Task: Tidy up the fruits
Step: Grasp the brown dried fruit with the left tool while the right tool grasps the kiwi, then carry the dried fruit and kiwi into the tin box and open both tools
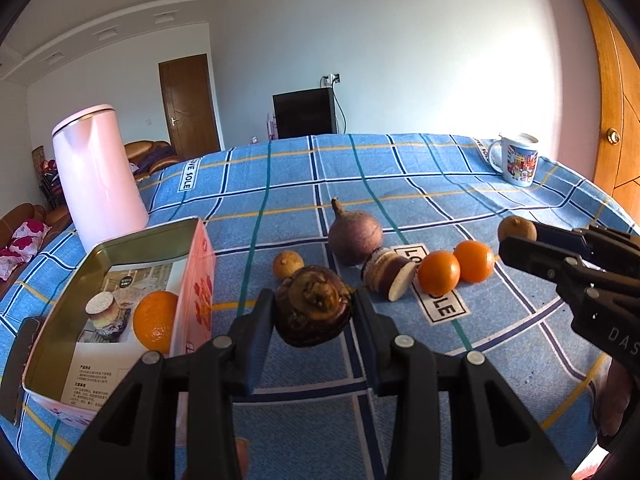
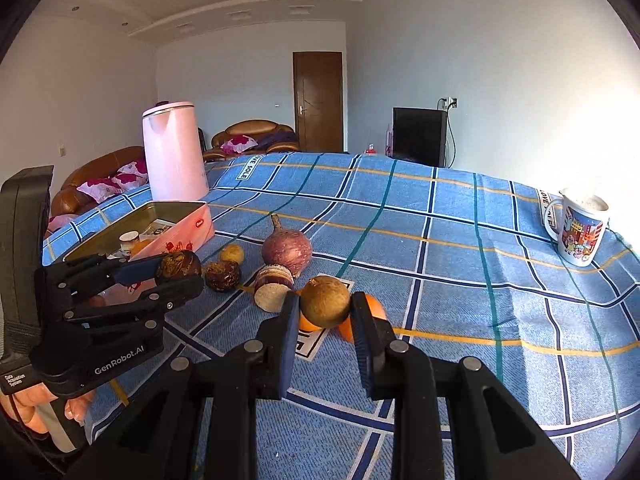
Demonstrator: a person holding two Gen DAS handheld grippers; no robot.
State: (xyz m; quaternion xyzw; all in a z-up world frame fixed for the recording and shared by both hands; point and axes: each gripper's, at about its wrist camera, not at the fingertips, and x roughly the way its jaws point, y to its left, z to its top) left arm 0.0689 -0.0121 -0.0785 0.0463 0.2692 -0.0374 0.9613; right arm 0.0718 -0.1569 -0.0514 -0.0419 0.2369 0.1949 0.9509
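- Blue plaid tablecloth (image 1: pixel 460 168) covers the table, with a pink kettle (image 1: pixel 98 172) behind an open tin (image 1: pixel 120 248).
- Left gripper (image 1: pixel 314 312) pinches a dark brown fruit (image 1: pixel 314 306) just right of the tin.
- Right gripper (image 2: pixel 326 304) clamps a tan round fruit (image 2: pixel 325 300) above two oranges (image 1: pixel 456 266).

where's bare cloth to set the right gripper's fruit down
Bare cloth stretches between the purple turnip and the mug, and in front of the right gripper. It is crowded from the pink tin to the oranges.
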